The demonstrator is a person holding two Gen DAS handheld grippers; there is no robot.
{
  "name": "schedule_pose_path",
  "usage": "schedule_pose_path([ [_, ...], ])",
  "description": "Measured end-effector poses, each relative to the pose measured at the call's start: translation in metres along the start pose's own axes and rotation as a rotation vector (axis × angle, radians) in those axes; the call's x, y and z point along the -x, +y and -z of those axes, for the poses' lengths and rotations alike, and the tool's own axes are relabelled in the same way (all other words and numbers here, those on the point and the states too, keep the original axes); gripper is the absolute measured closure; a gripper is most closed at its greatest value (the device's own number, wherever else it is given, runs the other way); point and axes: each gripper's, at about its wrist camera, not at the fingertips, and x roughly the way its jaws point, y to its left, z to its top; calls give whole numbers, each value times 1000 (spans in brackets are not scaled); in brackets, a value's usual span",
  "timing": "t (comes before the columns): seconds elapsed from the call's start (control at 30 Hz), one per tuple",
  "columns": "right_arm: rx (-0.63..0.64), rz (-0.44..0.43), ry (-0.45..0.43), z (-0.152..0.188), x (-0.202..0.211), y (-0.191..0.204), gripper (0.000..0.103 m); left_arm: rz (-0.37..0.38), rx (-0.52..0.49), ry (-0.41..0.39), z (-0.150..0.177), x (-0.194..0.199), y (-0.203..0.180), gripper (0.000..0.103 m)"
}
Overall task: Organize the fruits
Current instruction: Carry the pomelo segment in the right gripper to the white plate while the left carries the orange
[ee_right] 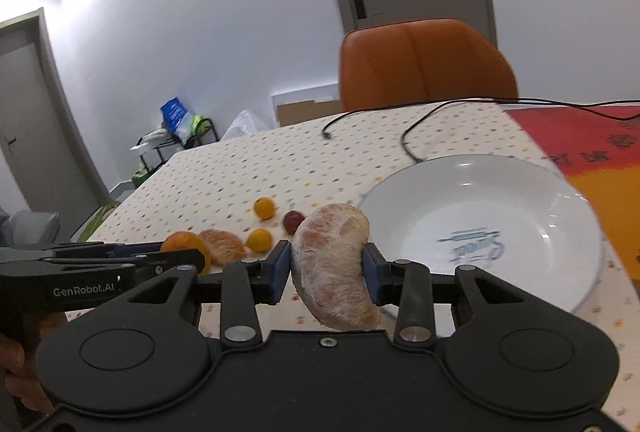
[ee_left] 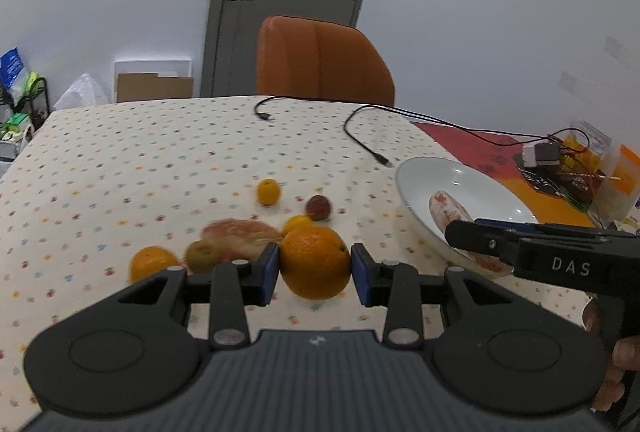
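**Right gripper nearest the plate, pomelo segment in its pinch**

Right gripper pinching a peeled pomelo segment, long axis near upright, lower tip hanging below the pads. White plate just ahead and to the right, empty in this view. Left gripper clamped on an orange, farther left; remaining fruit scattered on the tablecloth beyond. Probably a short carry rightward over the rim next.

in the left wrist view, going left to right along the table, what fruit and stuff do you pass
small orange → kiwi → peeled pomelo segment → big orange held in the left claw → white plate → right claw
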Motion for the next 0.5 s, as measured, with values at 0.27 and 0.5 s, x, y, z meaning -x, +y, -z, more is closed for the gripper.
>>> schedule_pose_path([
  [0.27,-20,46,-24,0,13,-26,67,20,-27,-1,-5,-11,-24,66],
  [0.5,-39,72,-39,3,20,-46,67,35,-52,4,-9,-22,-44,66],
])
